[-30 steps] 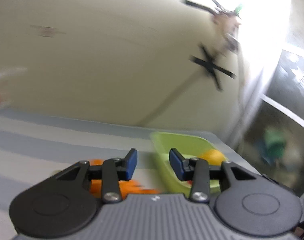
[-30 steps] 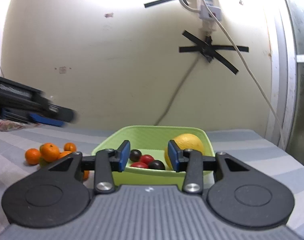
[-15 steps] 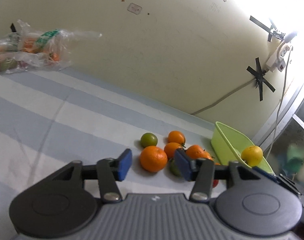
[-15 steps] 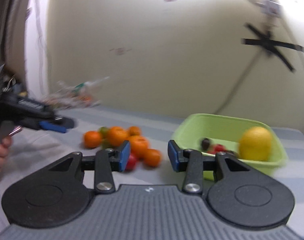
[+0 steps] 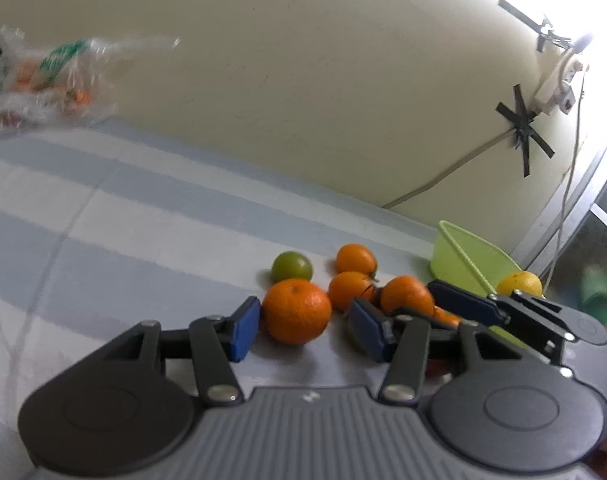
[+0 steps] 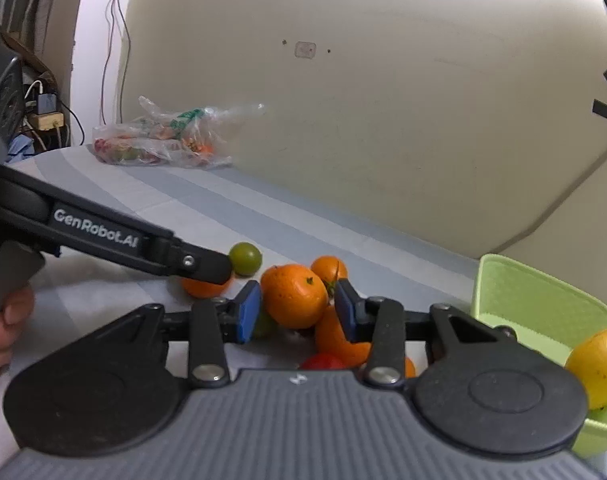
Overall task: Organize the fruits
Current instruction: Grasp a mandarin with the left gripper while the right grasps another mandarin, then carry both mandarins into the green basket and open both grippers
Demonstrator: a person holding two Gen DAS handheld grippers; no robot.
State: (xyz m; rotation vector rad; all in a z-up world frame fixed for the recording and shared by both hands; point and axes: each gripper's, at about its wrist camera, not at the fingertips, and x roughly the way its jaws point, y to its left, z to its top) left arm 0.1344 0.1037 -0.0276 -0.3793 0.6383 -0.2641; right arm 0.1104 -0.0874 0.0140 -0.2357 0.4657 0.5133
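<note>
Bare striped desk [image 5: 123, 216] lies open toward the plastic bag [image 6: 163, 140] at the wall edge. The tangerine cluster [image 5: 355, 284] crowds against the green basket [image 6: 535, 304]; both tools' open jaws each flank 1 tangerine, with neighbours pressing close.

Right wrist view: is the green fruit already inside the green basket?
No, the green fruit lies on the striped cloth left of the oranges, well apart from the green basket.
</note>
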